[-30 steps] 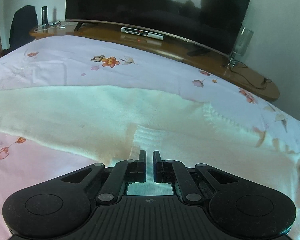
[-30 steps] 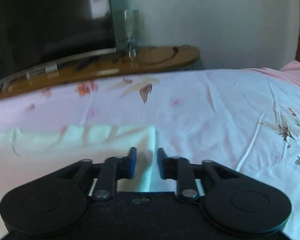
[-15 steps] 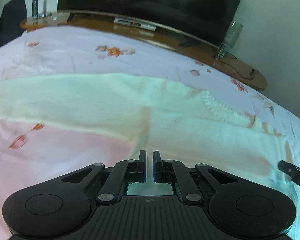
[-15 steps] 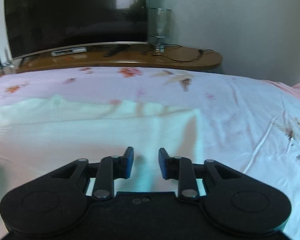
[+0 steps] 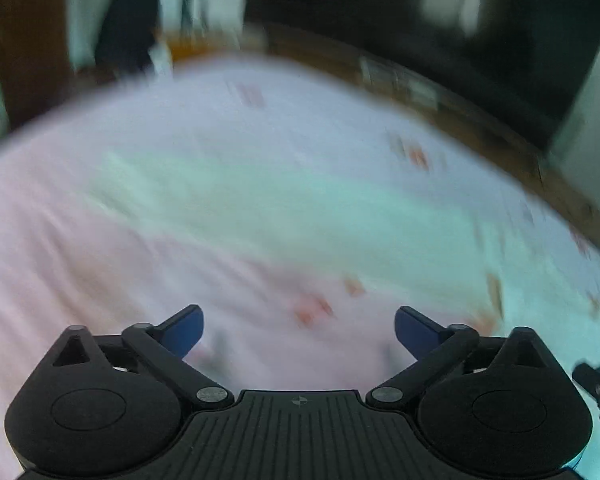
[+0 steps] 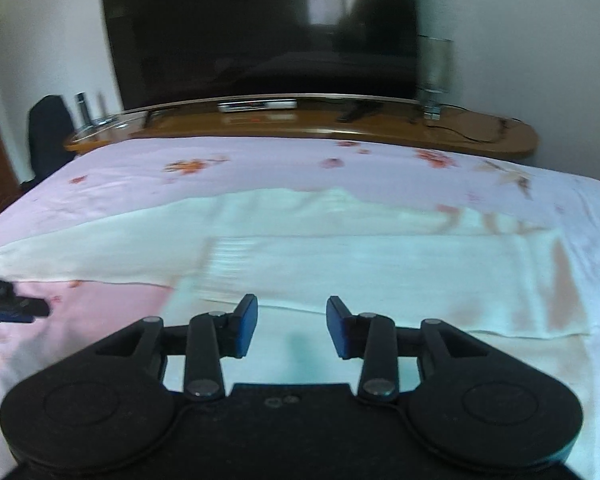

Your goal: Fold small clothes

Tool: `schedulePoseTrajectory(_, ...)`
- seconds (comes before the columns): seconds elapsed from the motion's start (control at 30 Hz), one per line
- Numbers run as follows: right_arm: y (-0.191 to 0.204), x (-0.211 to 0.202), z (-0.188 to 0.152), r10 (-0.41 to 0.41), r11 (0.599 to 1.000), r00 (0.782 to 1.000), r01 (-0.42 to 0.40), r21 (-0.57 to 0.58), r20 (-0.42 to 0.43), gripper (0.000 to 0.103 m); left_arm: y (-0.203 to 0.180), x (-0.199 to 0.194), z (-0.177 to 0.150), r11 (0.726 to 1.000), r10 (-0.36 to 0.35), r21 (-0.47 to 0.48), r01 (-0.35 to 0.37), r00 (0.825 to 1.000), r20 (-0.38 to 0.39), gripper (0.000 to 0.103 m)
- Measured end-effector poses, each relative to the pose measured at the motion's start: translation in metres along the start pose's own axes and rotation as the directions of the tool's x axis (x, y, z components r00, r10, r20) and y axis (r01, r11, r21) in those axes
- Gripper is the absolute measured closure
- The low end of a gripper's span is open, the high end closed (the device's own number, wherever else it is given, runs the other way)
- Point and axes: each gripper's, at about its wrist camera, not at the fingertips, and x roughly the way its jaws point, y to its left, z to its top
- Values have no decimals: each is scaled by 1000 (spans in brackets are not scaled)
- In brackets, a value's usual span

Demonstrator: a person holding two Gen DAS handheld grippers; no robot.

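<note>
Garment lies crosswise ahead of both open grippers, right one nearer

The pale knitted garment (image 6: 380,264) is spread on the pink flowered bedsheet (image 6: 260,164), its long axis running left to right across the bed, parallel to the wooden TV shelf (image 6: 480,136) at the far side. A folded layer seems to lie along its near half, though blur makes the edges soft.

The right gripper (image 6: 292,322) has its jaws partly apart and has just been opening them; nothing is pinched between the blue pads, and the cloth's near edge sits directly under and just beyond the fingertips. The left gripper (image 5: 299,332) has just sprung its jaws wide; between them shows only bare sheet, and the garment (image 5: 284,200) lies farther off, beyond and to the right of it. In the right wrist view the left gripper's tip (image 6: 8,304) shows at the left edge, over pink sheet just near of the cloth's left end.

By my reading a fold has been released. The next grasp would be short for the right hand, while the left must travel far-right to meet the fabric
</note>
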Motion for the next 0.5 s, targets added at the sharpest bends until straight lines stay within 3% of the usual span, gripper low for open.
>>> schedulePoseTrajectory(0.03,8,2,1,11,1000,1000,-11,-5,1,64,5,-2,0,1000,-2,27,1,999,36,0)
schedulePoseTrajectory(0.1,19,6,3,23,1000,1000,-23,-17,-1,64,12,5,3,999,-12,41,12,1000,-6,0)
schedulePoseTrajectory(0.17,29,11,4,30,999,1000,-30,-26,-7,64,27,15,5,999,-32,-14,32,999,-43,0)
schedulePoseTrajectory(0.23,36,15,5,37,999,999,-37,-31,-10,64,49,24,4,990,-58,-134,52,997,-42,0)
schedulePoseTrajectory(0.27,39,17,5,37,999,999,-38,-37,-10,64,56,27,4,982,-64,-180,55,997,-45,5)
schedulePoseTrajectory(0.3,42,17,4,36,998,999,-37,-44,-9,64,64,33,3,974,-67,-220,54,996,-55,24)
schedulePoseTrajectory(0.37,46,21,3,31,998,999,-32,-55,-14,64,79,50,3,950,-102,-303,72,991,-85,47)
schedulePoseTrajectory(0.4,46,23,2,31,998,999,-31,-54,-15,64,88,54,1,935,-114,-346,79,990,-82,52)
schedulePoseTrajectory(0.5,47,29,2,27,998,1000,-27,-48,-15,64,105,71,4,895,-118,-439,81,991,-56,52)
